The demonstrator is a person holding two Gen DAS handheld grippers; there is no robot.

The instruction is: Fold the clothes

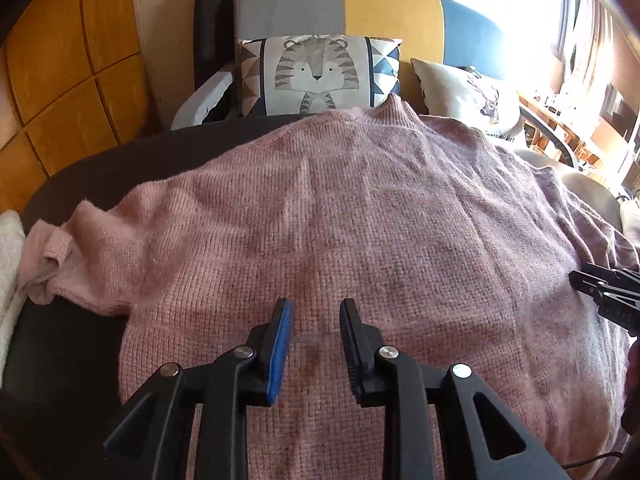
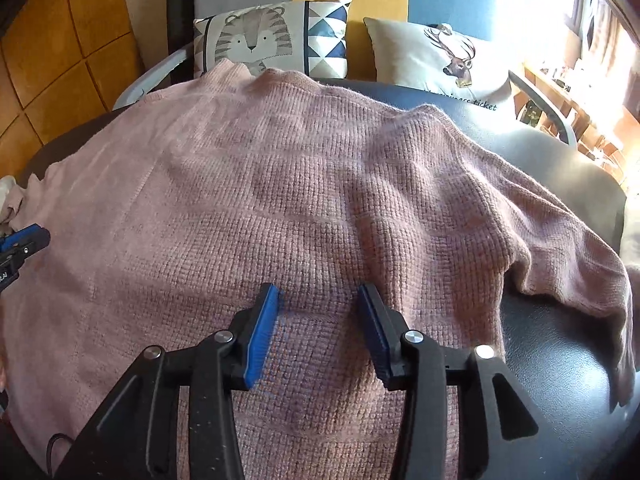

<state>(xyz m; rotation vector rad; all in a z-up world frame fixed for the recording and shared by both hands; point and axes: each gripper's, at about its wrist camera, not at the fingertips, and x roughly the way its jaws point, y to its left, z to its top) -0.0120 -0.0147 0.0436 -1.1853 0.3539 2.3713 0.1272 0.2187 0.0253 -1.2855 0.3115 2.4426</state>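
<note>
Home living room. Evidence: sofa (image 1: 392, 12) with grey, yellow and blue back panels, tiger cushion (image 1: 316, 74) and deer cushion (image 2: 444, 56) propped on it. Dark round table (image 2: 560, 340) in front, pink knit sweater (image 1: 360, 220) spread on it. Wood-panelled wall (image 1: 60, 60) on the left, bright window with curtains (image 1: 592, 20) on the right.

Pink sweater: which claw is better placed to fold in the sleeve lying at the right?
Right claw, probably: that sleeve of the pink sweater lies just beside it, while the left claw sits farther across the body.
</note>
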